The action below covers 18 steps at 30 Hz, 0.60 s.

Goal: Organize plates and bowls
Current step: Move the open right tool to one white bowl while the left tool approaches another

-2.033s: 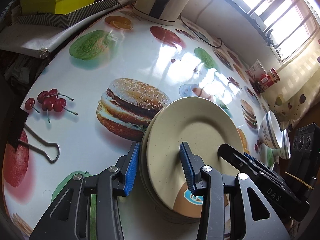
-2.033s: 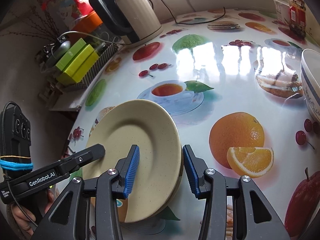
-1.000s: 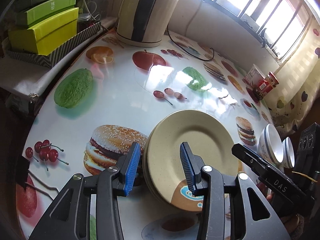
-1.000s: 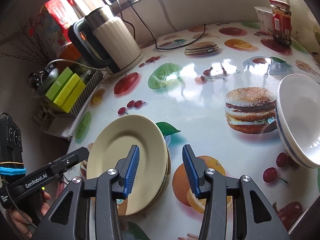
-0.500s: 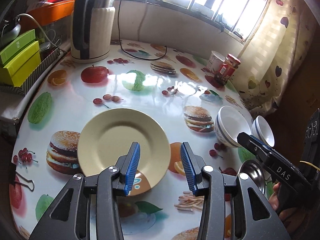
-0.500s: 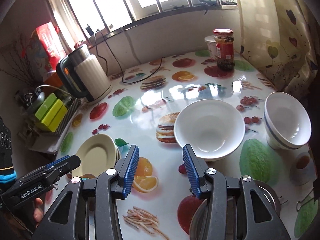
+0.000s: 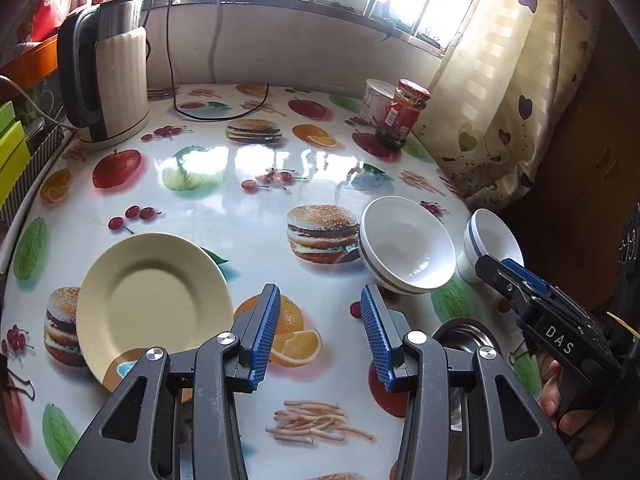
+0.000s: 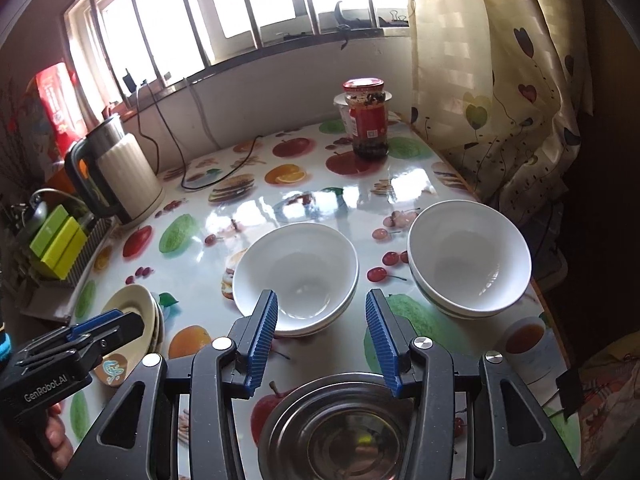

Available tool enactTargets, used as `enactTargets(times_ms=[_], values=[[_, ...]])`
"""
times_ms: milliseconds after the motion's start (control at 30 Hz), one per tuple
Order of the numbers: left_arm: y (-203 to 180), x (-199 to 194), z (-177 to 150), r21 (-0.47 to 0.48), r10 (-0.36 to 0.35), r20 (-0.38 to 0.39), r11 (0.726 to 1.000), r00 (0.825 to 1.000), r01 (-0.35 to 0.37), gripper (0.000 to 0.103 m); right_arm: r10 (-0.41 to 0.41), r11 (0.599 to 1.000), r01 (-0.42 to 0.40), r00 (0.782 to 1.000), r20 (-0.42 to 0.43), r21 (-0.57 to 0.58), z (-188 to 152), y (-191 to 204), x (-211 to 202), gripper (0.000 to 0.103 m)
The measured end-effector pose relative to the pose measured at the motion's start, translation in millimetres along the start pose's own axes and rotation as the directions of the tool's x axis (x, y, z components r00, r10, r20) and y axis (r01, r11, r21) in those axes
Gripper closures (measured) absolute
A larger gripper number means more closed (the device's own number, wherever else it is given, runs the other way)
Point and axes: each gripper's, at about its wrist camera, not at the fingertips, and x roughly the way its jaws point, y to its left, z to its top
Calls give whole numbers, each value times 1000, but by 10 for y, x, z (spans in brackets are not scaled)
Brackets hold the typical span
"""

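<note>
Both grippers withdrawn from cream plate stack [image 7: 154,300] | left gripper [image 7: 320,330], right gripper [image 8: 320,338]: jaws wide, empty | plates done; white bowls [image 8: 296,276] [image 8: 470,256], steel bowl [image 8: 340,428] remain

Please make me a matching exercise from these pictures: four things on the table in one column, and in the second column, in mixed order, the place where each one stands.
Things:
1. kettle
2. red-lidded jar
3. beige plates
4. steel bowl

Places:
A. stacked at the table's left edge
B. nearest the camera, under the right gripper
C. far left corner, cord trailing beside it
D. far right, beside the curtain

Pairs: 1-C, 2-D, 3-A, 4-B
</note>
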Motion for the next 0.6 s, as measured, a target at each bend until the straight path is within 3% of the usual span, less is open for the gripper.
enactTargets(times_ms=[233, 600], values=[[-195, 157, 80, 17, 10, 3, 1000, 1000, -10, 60, -4, 1000, 3, 1000, -27, -23, 75, -142, 148, 57], [-325, 637, 191, 21, 40, -57, 999, 998, -39, 60, 12, 998, -16, 997, -73, -55, 180, -297, 535, 58]])
